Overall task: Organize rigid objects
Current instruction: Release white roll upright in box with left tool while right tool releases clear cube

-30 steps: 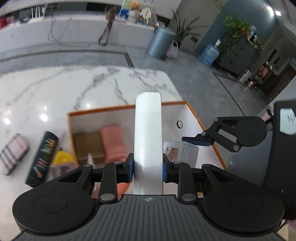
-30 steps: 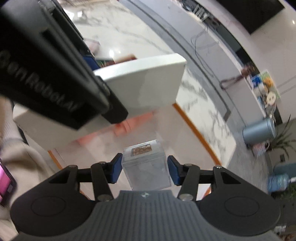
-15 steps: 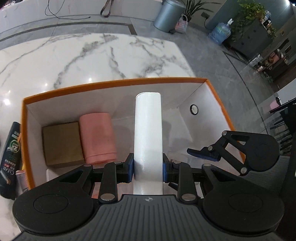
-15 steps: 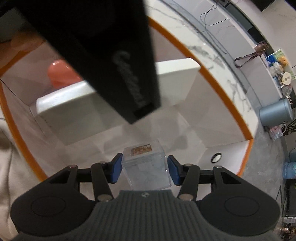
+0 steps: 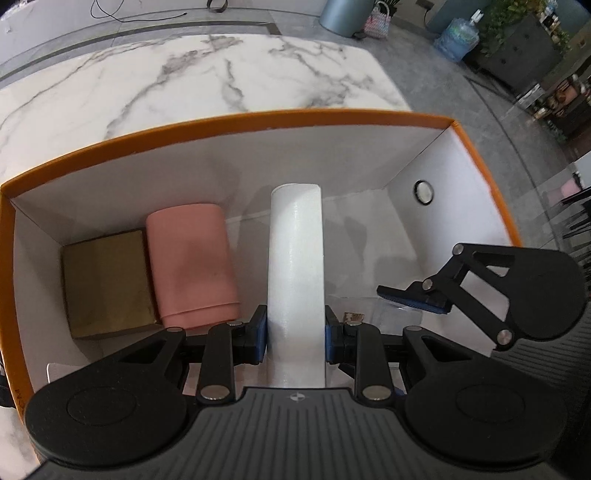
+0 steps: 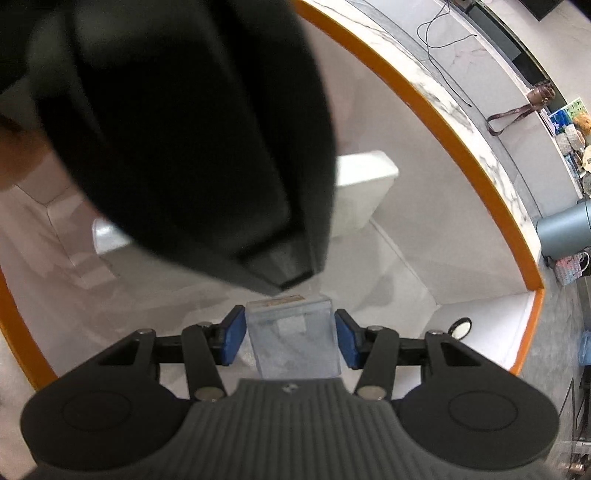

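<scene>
My left gripper (image 5: 295,332) is shut on a long white block (image 5: 295,258), which points down into an orange-rimmed box (image 5: 258,120) with white walls. In the box's left part a pink rounded case (image 5: 190,262) lies beside a gold-brown box (image 5: 107,280). My right gripper (image 6: 291,334) is shut on a small clear plastic box (image 6: 291,339), low over the box floor. One of its fingers (image 5: 410,297) shows to the right of the white block. The left gripper's black body (image 6: 166,129) hides much of the right wrist view; the white block's end (image 6: 362,184) sticks out beyond it.
The orange-rimmed box stands on a white marble table (image 5: 221,74). A round grommet hole (image 5: 423,192) is in the box's right wall. A white card (image 5: 62,369) lies in its near left corner. Beyond the table are a grey bin (image 5: 341,14) and a water bottle (image 5: 458,37).
Both grippers have sunk from above the box down into it, each still holding its load. The box walls now fill both views. The items left of the box have dropped out of sight.
</scene>
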A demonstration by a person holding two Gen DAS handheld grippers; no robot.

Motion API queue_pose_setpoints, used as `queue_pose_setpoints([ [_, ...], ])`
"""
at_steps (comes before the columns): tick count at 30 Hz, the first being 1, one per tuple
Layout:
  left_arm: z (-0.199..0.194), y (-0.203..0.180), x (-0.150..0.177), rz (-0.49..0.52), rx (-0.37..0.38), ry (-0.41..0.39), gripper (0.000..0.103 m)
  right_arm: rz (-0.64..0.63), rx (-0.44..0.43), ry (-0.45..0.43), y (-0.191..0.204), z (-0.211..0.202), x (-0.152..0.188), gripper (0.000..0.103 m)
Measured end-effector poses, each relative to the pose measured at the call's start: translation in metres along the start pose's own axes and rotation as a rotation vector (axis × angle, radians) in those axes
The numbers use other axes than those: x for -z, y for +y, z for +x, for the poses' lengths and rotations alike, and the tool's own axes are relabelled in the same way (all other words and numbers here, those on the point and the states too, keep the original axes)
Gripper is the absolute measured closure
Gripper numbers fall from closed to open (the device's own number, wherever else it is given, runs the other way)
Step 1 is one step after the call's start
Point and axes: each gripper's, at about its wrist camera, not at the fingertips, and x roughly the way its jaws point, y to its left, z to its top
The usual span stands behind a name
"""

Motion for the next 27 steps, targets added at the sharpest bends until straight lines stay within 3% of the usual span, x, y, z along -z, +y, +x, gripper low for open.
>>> queue_pose_setpoints([
  [11,0.015,0.003,0.001,-0.004,-0.013,0.035,0.071,-0.043,0.0,0.002,0.005,-0.001,0.0,0.053],
  [14,0.011,0.0,0.001,0.022,-0.029,0.008,0.071,-0.063,0.008,-0.002,0.009,-0.004,-0.002,0.053],
  [18,-0.002,-0.001,0.0,0.05,-0.026,-0.037,0.058,-0.097,0.025,-0.009,0.016,-0.005,-0.001,0.054],
  [27,-0.018,0.008,-0.004,0.036,0.002,-0.09,0.061,-0.181,0.091,-0.03,0.02,-0.009,-0.008,0.054],
])
